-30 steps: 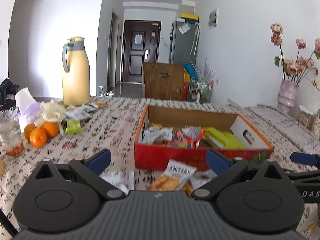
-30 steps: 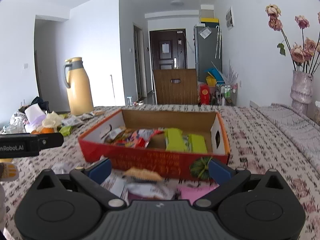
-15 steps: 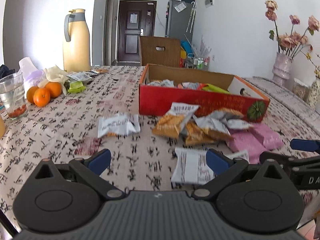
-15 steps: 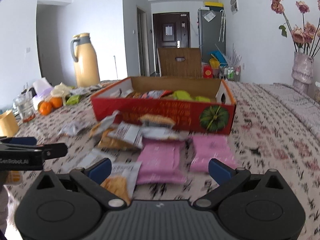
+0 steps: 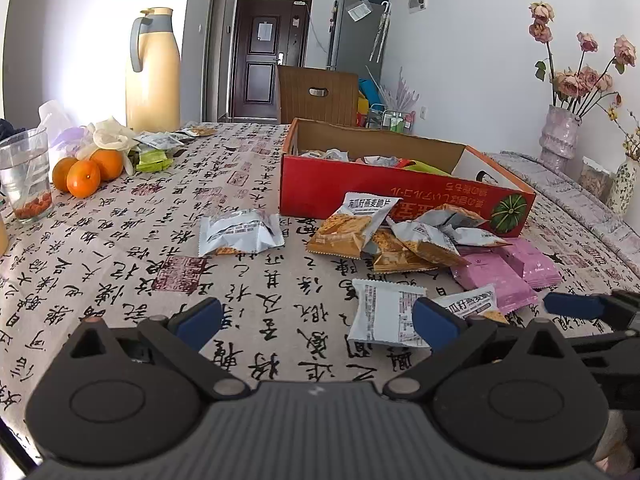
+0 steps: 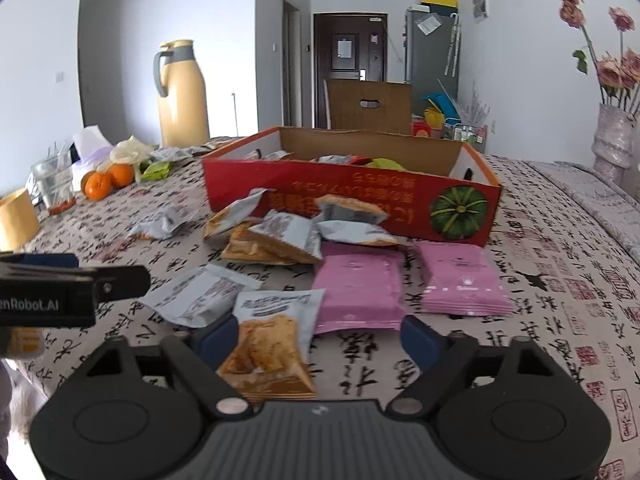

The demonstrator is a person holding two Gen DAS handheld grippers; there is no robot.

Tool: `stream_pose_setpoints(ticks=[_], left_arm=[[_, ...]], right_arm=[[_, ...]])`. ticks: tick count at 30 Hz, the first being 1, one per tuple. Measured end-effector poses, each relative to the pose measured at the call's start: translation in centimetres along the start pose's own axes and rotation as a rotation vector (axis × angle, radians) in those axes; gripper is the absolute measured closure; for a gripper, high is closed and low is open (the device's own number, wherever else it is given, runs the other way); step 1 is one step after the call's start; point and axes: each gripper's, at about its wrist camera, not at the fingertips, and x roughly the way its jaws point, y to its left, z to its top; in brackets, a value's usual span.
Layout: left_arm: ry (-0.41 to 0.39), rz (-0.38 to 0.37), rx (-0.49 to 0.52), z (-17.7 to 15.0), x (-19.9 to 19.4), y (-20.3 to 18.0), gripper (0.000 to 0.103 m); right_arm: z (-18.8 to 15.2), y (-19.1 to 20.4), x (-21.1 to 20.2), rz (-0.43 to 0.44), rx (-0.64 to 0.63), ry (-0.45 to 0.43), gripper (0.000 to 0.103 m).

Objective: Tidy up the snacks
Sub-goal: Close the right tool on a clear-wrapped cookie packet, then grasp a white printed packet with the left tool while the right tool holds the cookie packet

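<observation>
Snack packets are lying scattered on the table (image 5: 120, 248), which is wearing a cloth printed with black calligraphy, in front of the red cardboard box (image 5: 400, 196). The box is sitting open-topped toward the far side, and more packets are showing inside it, including a yellow-green one whose details are too small to make out.

The left hand-held gripper (image 5: 316, 316) is hovering low over the cloth with its jaws standing wide apart and nothing between them. A white packet (image 5: 384, 312) with printed text is lying flat just ahead of its right fingertip. Further off to the left, a silver packet (image 5: 240, 232) is sitting by itself, apart from the main heap.

The right hand-held gripper (image 6: 316, 336) is likewise spread wide, gripping nothing. An orange-and-white cracker packet (image 6: 272, 340) is lying between its fingers, close beside the left one; whether that finger is touching it cannot be told. Two pink packets (image 6: 360, 288) are lying side by side beyond the gripper, the nearer one reaching down toward the gap between the jaws. Past them, a jumble of silver and orange packets (image 6: 280, 232) is leaning against the front wall of the box.

On the far left of the table, oranges (image 5: 86, 170) are resting next to a clear glass (image 5: 24, 176), with a tall cream thermos jug (image 5: 152, 72) standing behind them. A vase of dried roses (image 5: 564, 136) is standing at the right.
</observation>
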Motion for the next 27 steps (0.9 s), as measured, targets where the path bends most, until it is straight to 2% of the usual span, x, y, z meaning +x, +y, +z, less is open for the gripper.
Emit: stream_pose_setpoints(ticks=[4, 7, 18, 22, 27], left_arm=[[0.001, -0.004, 0.008, 0.0, 0.1, 0.3, 0.000], [-0.004, -0.016, 0.005, 0.1, 0.1, 0.7, 0.000], [0.001, -0.047, -0.021, -0.1, 0.2, 1.7, 0.000], [0.002, -0.046, -0.022, -0.1, 0.2, 1.7, 0.000], [0.002, -0.036, -0.021, 0.0, 0.1, 1.4, 0.000]], right_arm=[[-0.1, 1.2, 0.5, 0.011, -0.025, -0.001, 0.042], [-0.1, 2.1, 0.8, 0.012, -0.046, 0.003, 0.046], [-0.3, 3.8, 1.7, 0.004, -0.097, 0.037, 0.050], [-0.3, 3.7, 1.5, 0.026, -0.098, 0.039, 0.057], [-0.5, 3.2, 1.0, 0.063, -0.080, 0.032, 0.059]])
